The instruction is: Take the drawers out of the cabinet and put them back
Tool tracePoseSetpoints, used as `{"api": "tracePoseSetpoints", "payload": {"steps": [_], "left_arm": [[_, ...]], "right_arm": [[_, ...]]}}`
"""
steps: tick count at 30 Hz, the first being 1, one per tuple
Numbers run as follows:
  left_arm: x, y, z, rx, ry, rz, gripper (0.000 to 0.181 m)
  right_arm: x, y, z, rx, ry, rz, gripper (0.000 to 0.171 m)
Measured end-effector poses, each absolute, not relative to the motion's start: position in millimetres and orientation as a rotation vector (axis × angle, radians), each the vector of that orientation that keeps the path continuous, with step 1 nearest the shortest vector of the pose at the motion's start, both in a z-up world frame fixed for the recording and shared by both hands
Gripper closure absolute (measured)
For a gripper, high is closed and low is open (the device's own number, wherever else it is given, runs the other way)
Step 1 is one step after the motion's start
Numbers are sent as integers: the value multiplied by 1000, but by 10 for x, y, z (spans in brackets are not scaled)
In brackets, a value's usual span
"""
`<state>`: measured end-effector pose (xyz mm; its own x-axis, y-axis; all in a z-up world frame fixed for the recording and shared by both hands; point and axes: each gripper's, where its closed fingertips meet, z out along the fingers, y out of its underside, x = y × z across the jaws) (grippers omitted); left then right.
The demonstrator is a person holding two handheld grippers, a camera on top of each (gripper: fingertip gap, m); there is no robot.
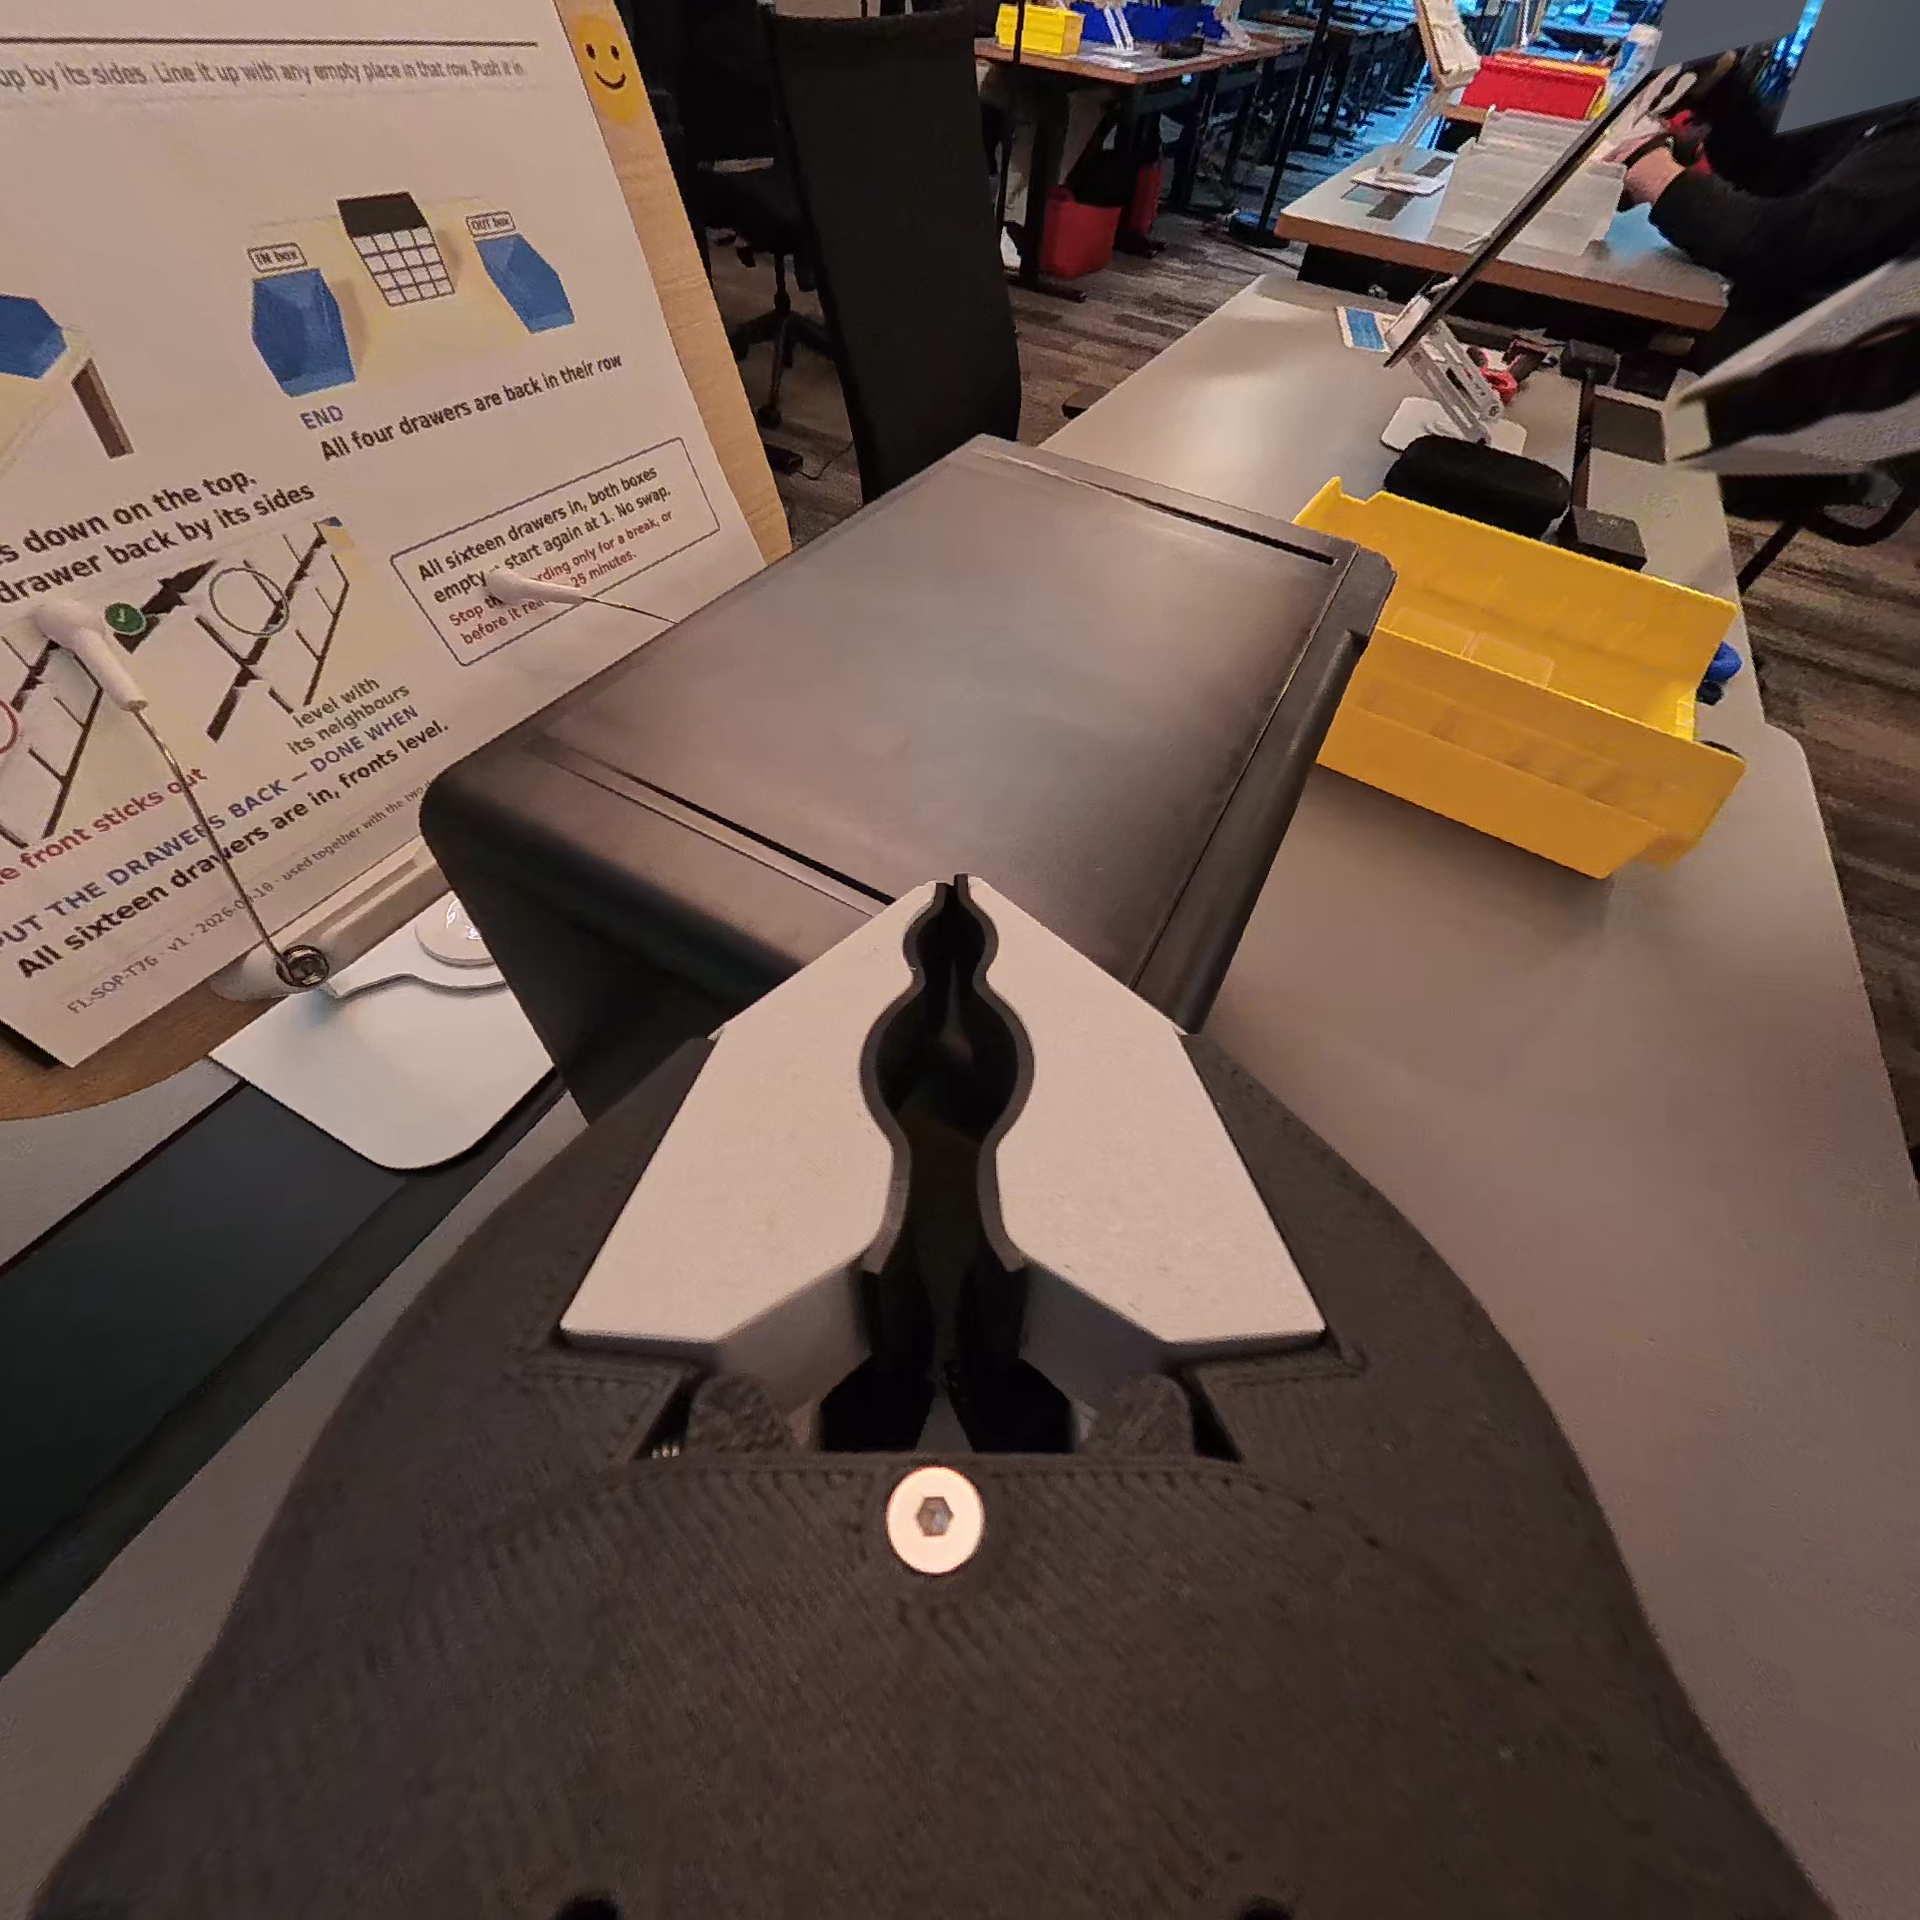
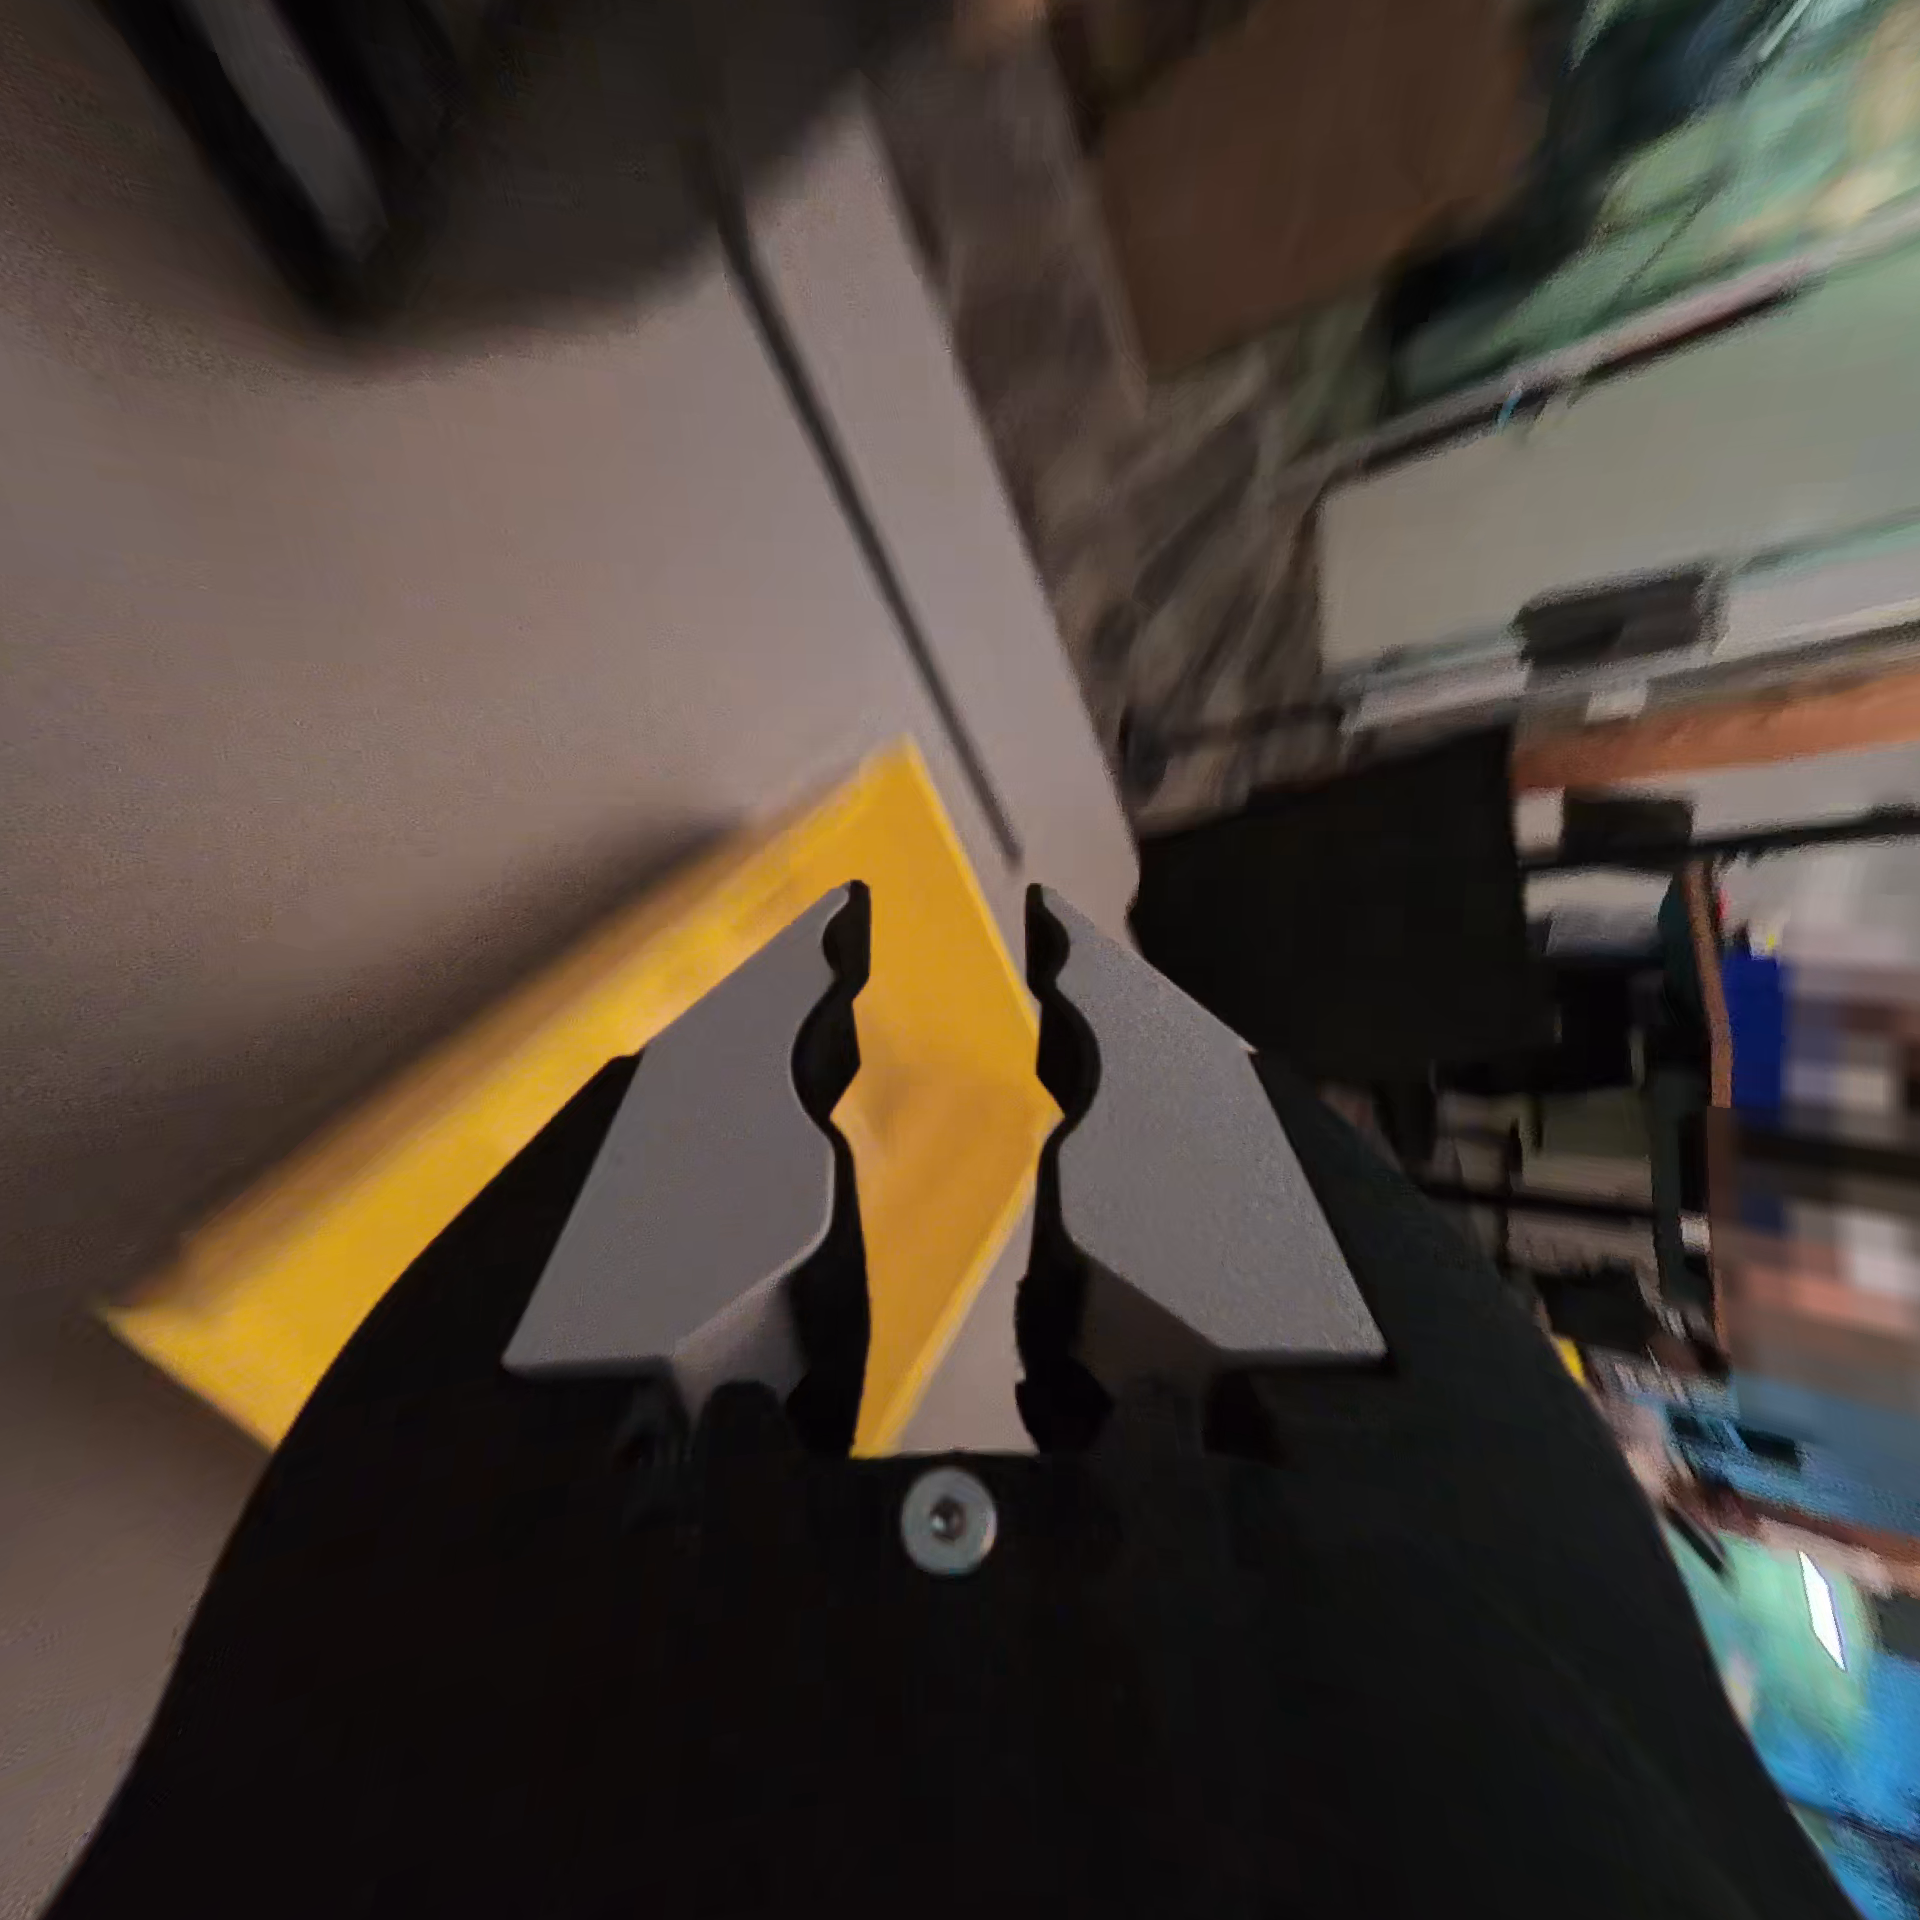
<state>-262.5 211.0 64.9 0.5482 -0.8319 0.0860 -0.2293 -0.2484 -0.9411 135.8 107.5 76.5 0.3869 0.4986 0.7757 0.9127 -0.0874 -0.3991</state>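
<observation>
Two grippers showed: the left gripper (image 1: 958, 891) hung with its grey fingers pressed together on nothing above the black plastic cabinet (image 1: 935, 665), which stood on the grey bench (image 1: 1507, 1091). The right gripper (image 2: 945, 902) gaped empty above a yellow plastic bin (image 2: 914, 1101) near the bench's edge.

R gripper (image 2: 943, 902) open, nothing between jaws, tips apart. Frame heavily motion-blurred, view tilted. Yellow bin (image 2: 582, 1122) below/behind fingers, sits on grey table (image 2: 312, 644); bin contents unreadable in blur. Seam in tabletop runs diagonal past bin's far corner. Dark blurred shape (image 2: 343, 166) top-left on table, can't ID. Bg right: blurred desks, shelving, blue items, no detail resolvable.
</observation>
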Motion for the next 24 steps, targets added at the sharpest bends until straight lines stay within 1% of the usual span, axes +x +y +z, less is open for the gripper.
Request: {"api": "tracePoseSetpoints", "payload": {"steps": [2, 3, 5, 8, 10, 11, 15, 22, 24], "left_arm": [[-2624, 2110, 650, -1766, 883, -748, 181], [-2625, 2110, 650, -1766, 882, -751, 181], [-2624, 2110, 650, -1770, 881, -753, 181], [-2623, 2110, 649, -1771, 887, -747, 181], [-2620, 2109, 649, -1768, 894, -745, 181], [-2620, 2109, 648, -1766, 895, -750, 181], [-2619, 2106, 651, -1749, 893, -795, 181], [-2613, 2104, 653, -1739, 896, -843, 181], [-2614, 2106, 654, -1740, 896, -838, 181]], "right_arm": [[626, 932, 888, -1565, -1218, -449, 146], [264, 880, 839, -1495, -1229, -418, 144], [-445, 831, 575, -1371, -1284, -401, 142], [-1451, 873, -113, -1255, -1449, -388, 140], [-1933, 1031, -376, -1199, -1467, -450, 134], [-2128, 1111, -416, -1161, -1448, -471, 135], [-2535, 1403, -386, -979, -1376, -622, 140], [-2709, 1691, -552, -954, -1402, -728, 148], [-2714, 1727, -523, -905, -1391, -788, 160]]}}
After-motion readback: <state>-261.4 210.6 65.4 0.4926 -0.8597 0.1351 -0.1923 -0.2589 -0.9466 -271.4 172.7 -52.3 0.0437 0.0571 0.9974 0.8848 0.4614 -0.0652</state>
